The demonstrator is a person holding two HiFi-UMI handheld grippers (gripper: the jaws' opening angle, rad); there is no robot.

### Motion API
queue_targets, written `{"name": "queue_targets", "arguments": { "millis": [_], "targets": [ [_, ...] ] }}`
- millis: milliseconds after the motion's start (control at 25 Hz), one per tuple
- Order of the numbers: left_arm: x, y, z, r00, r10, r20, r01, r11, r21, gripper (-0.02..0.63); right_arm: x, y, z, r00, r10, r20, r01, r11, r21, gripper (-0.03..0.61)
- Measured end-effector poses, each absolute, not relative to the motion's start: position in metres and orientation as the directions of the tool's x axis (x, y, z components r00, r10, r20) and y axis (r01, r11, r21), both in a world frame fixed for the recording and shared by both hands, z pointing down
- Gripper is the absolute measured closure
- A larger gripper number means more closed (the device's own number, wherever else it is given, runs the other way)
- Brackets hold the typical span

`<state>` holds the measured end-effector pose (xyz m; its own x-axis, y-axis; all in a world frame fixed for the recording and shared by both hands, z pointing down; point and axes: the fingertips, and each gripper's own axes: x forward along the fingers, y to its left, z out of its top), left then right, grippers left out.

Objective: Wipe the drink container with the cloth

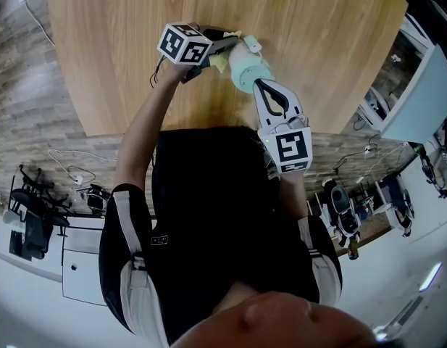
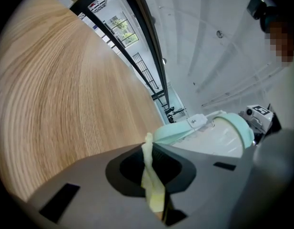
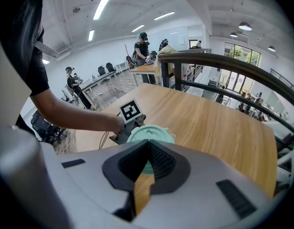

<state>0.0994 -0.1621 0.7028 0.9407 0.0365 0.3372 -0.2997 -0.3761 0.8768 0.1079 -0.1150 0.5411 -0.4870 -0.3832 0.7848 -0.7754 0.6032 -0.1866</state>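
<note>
Wiping under way, by my reading: mint-green plastic drink container [image 1: 248, 67] over the round wooden table [image 1: 324, 35], pale yellow cloth [image 2: 151, 180] against its side. My left gripper [image 1: 224, 49] clamps the cloth just beside the container. My right gripper [image 1: 259, 85], jaws drawn together, seems to pinch its near end. How much remains unwiped, I cannot tell.

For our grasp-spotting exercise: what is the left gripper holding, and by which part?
The yellow cloth, pinched along a bunched fold between the shut jaws of the left gripper, one end poking out beyond them.
</note>
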Motion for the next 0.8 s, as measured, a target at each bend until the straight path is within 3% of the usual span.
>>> {"name": "queue_targets", "arguments": {
  "millis": [400,800],
  "targets": [
    [0.094,-0.165,0.644,0.966,-0.032,0.255,-0.246,-0.402,0.882,0.572,0.108,-0.115,0.543,-0.489,-0.378,0.786,-0.766,0.617,-0.18,0.546],
    [0.066,-0.149,0.592,0.931,-0.324,0.167,-0.268,-0.298,0.916,0.573,0.111,-0.114,0.545,-0.477,-0.387,0.789,-0.76,0.632,-0.149,0.546]
  ]
}}
